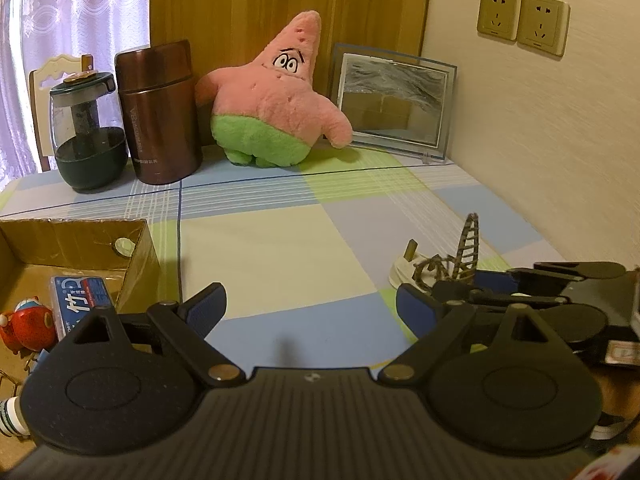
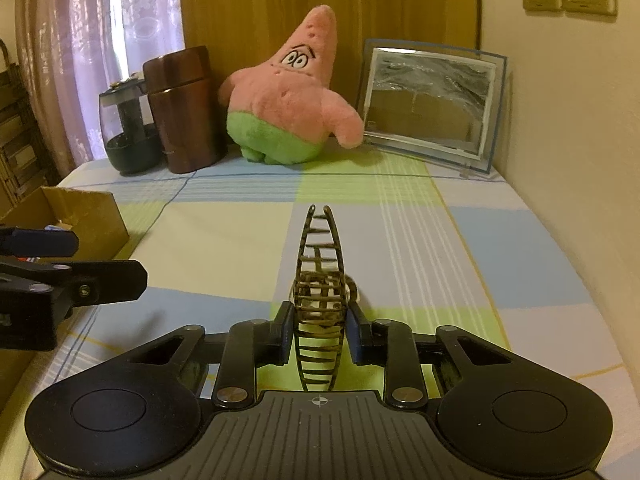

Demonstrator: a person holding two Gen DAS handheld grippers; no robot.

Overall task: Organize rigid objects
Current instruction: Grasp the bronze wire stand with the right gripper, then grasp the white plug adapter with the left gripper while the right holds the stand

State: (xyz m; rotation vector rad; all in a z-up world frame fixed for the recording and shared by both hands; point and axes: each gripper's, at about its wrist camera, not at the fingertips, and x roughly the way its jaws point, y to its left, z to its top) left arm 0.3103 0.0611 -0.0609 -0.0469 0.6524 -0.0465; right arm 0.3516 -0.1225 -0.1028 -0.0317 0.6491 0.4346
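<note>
Right wrist view: my right claw (image 2: 318, 332) is pinched shut on the hair claw clip (image 2: 319, 304), low over the checked cloth of the bench (image 2: 224, 240).
I judge the clip light and stiff but brittle: thin openwork plastic ribs, with teeth that could snap under a hard squeeze, and a sprung hinge that may flex. My pads press its two flanks near the wide middle, which looks the soundest hold, since the tapered tip ahead offers little to grip. A small white object (image 1: 408, 270) lies just beside it; I cannot tell what it is. My left claw (image 1: 310, 308) stands spread and empty, hovering over the bench next to the cardboard box (image 1: 136, 264), which I take to be the clip's destination. Smooth plastic could slip, so I'd carry it level.
</note>
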